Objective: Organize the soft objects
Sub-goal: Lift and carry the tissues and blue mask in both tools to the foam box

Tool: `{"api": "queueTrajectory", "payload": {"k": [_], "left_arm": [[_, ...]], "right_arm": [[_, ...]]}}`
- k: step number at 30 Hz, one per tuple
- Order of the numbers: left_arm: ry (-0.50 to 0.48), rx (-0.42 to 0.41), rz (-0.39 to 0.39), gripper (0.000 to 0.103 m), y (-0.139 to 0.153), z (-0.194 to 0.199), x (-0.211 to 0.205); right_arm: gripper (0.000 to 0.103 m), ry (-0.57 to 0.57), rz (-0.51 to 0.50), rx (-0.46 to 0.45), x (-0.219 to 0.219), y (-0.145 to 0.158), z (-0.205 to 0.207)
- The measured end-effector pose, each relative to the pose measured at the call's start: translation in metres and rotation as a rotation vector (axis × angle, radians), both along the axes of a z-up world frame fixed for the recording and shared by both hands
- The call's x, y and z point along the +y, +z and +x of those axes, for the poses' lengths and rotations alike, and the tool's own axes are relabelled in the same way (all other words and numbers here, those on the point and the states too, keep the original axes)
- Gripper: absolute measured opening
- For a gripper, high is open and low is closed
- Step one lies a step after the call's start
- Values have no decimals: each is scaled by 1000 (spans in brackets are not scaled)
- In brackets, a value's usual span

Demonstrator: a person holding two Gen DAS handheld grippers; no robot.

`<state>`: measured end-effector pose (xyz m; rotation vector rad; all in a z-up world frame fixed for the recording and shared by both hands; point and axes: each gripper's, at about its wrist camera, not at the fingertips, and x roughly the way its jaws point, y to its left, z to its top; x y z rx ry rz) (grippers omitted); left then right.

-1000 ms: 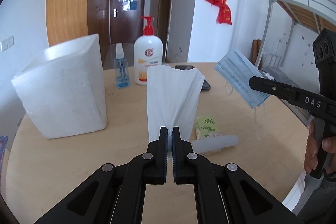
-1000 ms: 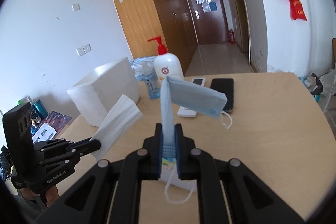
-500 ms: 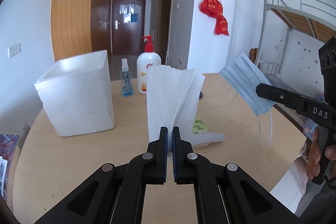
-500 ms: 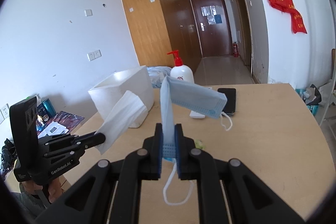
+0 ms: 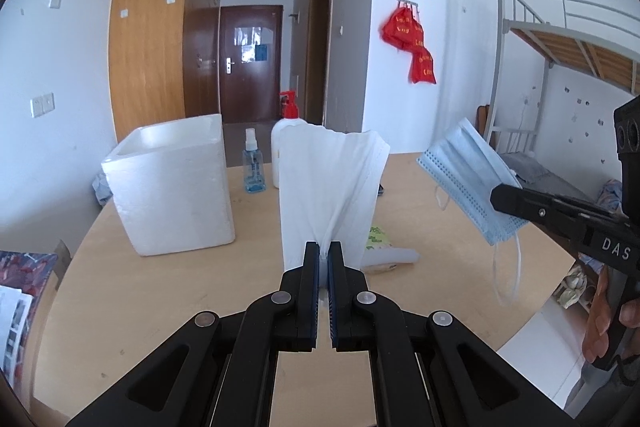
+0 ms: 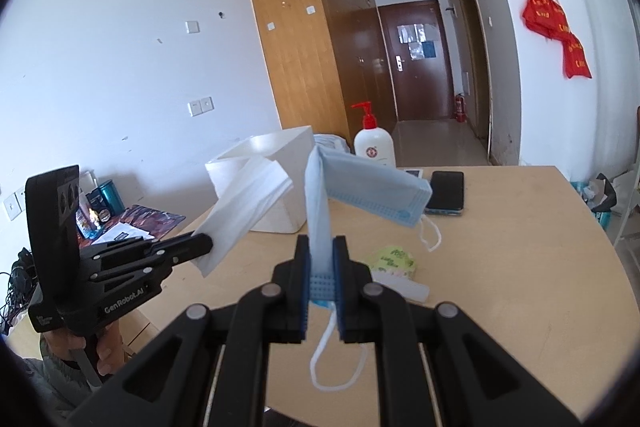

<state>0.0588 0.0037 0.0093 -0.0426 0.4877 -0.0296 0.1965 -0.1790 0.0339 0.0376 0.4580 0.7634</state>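
Note:
My left gripper (image 5: 324, 251) is shut on a white folded tissue (image 5: 330, 187) that stands up from the jaws, held above the round wooden table (image 5: 160, 291). My right gripper (image 6: 321, 247) is shut on a light blue face mask (image 6: 360, 187), its ear loop (image 6: 332, 359) hanging below. The mask (image 5: 472, 187) and right gripper (image 5: 496, 195) show at the right of the left wrist view. The tissue (image 6: 248, 211) and left gripper (image 6: 204, 245) show at the left of the right wrist view. A white foam box (image 5: 172, 187) stands open-topped on the table's left.
A pump bottle (image 6: 374, 143), a small blue spray bottle (image 5: 253, 167), a black phone (image 6: 446, 191) and a green tissue packet (image 6: 394, 259) lie on the table. A bunk bed (image 5: 568, 39) stands at the right; clutter lies on the floor at left (image 6: 120, 223).
Both grippers have risen and pulled back from the table, still gripping the tissue and the mask. The table and box look farther away.

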Motion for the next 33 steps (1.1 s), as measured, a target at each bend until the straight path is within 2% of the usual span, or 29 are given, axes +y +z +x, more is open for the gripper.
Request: {"api": "queueTrajectory", "payload": {"k": [11, 33], "left_arm": [[19, -24, -4, 4, 0, -26, 4], [176, -71, 29, 4, 12, -61, 35]], "right_arm": [[13, 27, 1, -28, 7, -3, -32], [13, 166, 16, -53, 49, 2, -43]]}}
